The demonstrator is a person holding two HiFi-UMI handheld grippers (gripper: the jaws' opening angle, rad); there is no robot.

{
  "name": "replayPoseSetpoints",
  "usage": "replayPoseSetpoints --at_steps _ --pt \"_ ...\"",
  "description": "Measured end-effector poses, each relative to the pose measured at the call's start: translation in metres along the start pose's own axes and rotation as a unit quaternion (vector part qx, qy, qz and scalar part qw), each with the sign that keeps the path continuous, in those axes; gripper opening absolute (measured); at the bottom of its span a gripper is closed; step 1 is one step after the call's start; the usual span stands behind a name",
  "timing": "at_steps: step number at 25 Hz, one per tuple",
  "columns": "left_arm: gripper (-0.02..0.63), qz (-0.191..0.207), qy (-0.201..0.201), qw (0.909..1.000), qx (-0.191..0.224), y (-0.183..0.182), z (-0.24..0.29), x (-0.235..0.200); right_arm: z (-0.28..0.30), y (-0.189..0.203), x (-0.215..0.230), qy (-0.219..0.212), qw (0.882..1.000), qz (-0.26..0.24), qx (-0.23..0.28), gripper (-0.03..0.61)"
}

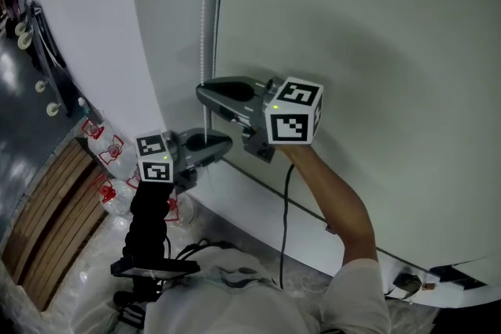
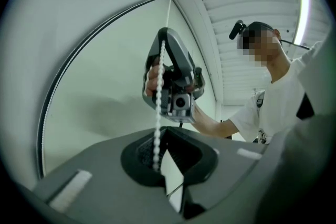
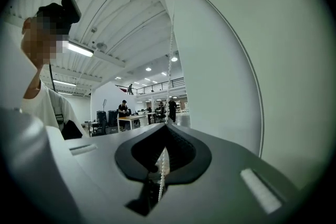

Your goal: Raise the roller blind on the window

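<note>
Fingers (image 3: 185, 150) of the right gripper (image 1: 200, 94) are shut tight on the bead chain (image 2: 158, 113), which hangs beside the roller blind (image 1: 376, 51). Below them, the left gripper (image 1: 225, 143) fingers (image 2: 137, 157) are a little apart, with the chain running down between them

Head camera down — gripper cameras close, facing chain (image 2: 157, 113).

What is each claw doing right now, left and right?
Left claw: open, with the white beaded plastic pull chain running between its jaws.
Right claw: closed on the same chain.
</note>
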State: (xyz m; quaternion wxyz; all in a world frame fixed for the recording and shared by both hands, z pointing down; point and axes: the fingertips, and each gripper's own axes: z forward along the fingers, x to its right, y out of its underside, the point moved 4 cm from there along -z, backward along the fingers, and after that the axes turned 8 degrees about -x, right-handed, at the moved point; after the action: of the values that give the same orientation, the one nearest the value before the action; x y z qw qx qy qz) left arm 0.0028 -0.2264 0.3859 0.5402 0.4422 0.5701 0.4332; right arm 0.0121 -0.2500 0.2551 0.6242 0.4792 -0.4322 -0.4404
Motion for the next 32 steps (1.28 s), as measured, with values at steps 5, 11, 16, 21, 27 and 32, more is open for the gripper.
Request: replayPoseSetpoints --at_steps 5,11,16,21,27,32 --pt "0.0 0.0 0.0 1.0 0.002 -0.002 0.0 0.0 -0.003 0.03 -0.003 -0.023 0.999 0.033 -0.007 0.003" --pt "-0.002 0.004 0.003 1.0 0.007 -0.004 0.0 0.002 -0.013 -0.029 0.0 -0.028 0.999 -0.024 0.03 0.116" --pt "0.0 -0.001 0.006 1.0 0.007 -0.001 0.001 0.002 -0.022 -0.123 0.017 -0.016 0.995 -0.057 0.082 0.147" --pt "0.0 -0.003 0.005 1.0 0.004 0.002 0.001 0.002 -0.024 -0.193 0.023 0.015 0.989 -0.103 0.1 0.15" --pt "0.0 -0.005 0.004 1.0 0.004 0.006 0.0 0.002 -0.024 -0.23 0.025 0.021 0.987 -0.108 0.12 0.097" --pt "0.0 -0.008 0.005 1.0 0.002 0.008 0.0 0.002 -0.028 -0.232 0.021 0.015 0.987 -0.083 0.134 0.018"
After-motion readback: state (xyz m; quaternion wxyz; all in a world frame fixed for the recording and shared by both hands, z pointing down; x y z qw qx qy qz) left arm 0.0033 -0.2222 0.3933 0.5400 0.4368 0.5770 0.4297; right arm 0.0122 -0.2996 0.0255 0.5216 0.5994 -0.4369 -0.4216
